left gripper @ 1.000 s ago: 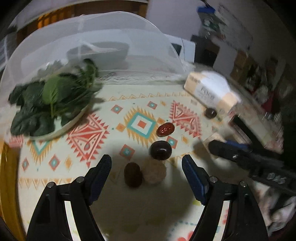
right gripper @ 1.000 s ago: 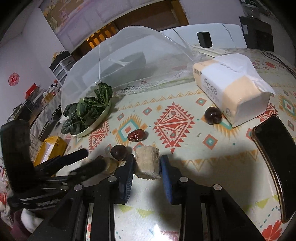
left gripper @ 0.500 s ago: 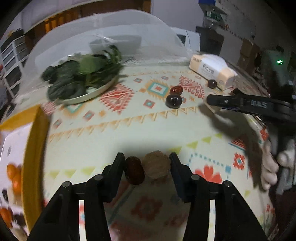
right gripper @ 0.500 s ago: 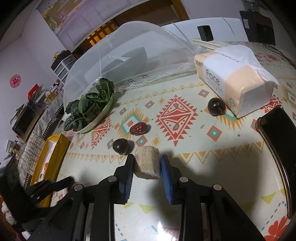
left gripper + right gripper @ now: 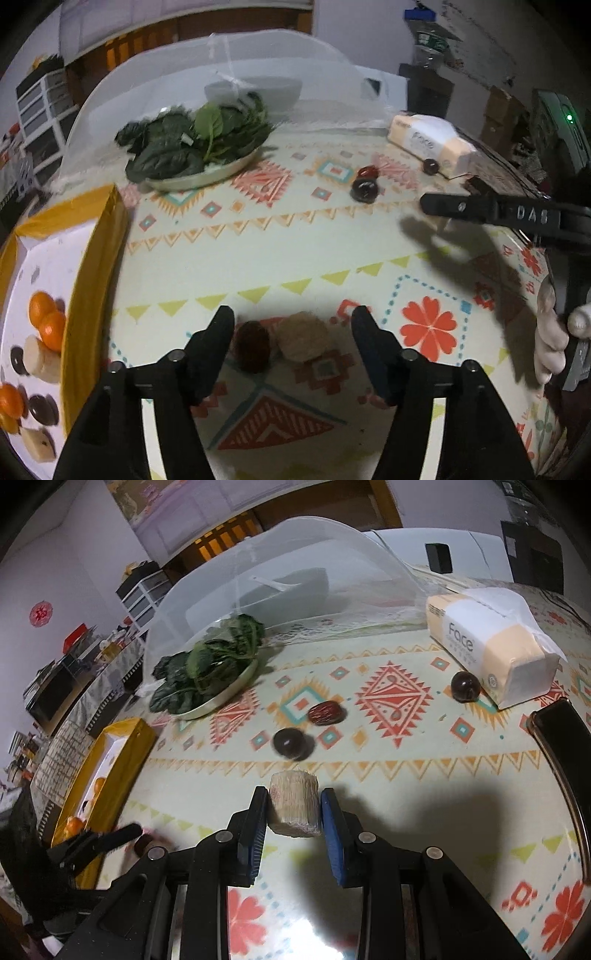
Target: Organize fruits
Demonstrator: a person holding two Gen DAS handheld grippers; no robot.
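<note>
In the left wrist view my left gripper [image 5: 292,317] hangs low over the tablecloth with a dark red date [image 5: 253,345] and a beige round fruit piece [image 5: 303,339] side by side between its fingers. Its jaws are opening, and a gap shows beside the beige piece. The yellow box [image 5: 92,266] at the left holds oranges [image 5: 46,319], pale slices and dark fruits. My right gripper [image 5: 293,795] is shut on a beige cylindrical fruit piece [image 5: 293,814]. Beyond it on the cloth lie a dark plum [image 5: 291,743], a red date [image 5: 327,712] and a second plum [image 5: 465,686].
A plate of leafy greens [image 5: 207,675] sits at the edge of a white mesh food cover [image 5: 295,565]. A tissue pack [image 5: 491,646] lies at the right, and a dark tray [image 5: 561,746] is at the right edge. A hand [image 5: 554,332] holds the right gripper's handle.
My left gripper has carried the date and beige piece from mid-table toward the yellow box, closing on them and then widening. The right gripper has drawn back a little with its piece.
</note>
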